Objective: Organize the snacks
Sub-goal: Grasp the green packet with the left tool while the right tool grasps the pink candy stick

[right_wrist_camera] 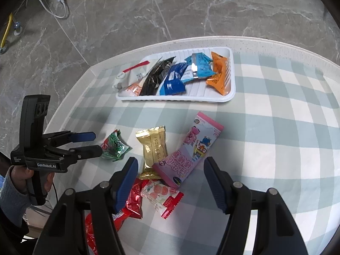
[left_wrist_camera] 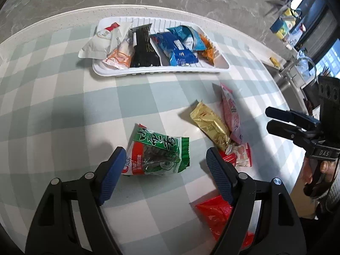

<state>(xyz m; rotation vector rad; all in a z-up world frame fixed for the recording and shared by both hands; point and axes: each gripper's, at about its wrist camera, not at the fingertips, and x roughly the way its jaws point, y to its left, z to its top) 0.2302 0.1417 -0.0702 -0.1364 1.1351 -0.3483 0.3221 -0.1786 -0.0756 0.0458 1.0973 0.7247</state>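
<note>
A white tray (left_wrist_camera: 161,71) at the far side of the table holds several snack packets; it also shows in the right wrist view (right_wrist_camera: 231,78). My left gripper (left_wrist_camera: 164,156) is open, its jaws either side of a green seaweed packet (left_wrist_camera: 158,154), just above it. It shows from the side in the right wrist view (right_wrist_camera: 96,143), beside the same green packet (right_wrist_camera: 114,146). My right gripper (right_wrist_camera: 170,165) is open and empty above a gold bar (right_wrist_camera: 153,148), a pink packet (right_wrist_camera: 191,150), a peach candy packet (right_wrist_camera: 161,195) and red packets (right_wrist_camera: 132,199).
The round table has a green and white checked cloth (right_wrist_camera: 276,127). The gold bar (left_wrist_camera: 210,125), pink packet (left_wrist_camera: 230,114) and a red packet (left_wrist_camera: 216,216) lie right of my left gripper. My right gripper (left_wrist_camera: 269,120) hovers at the table's right edge. Grey marble floor lies beyond.
</note>
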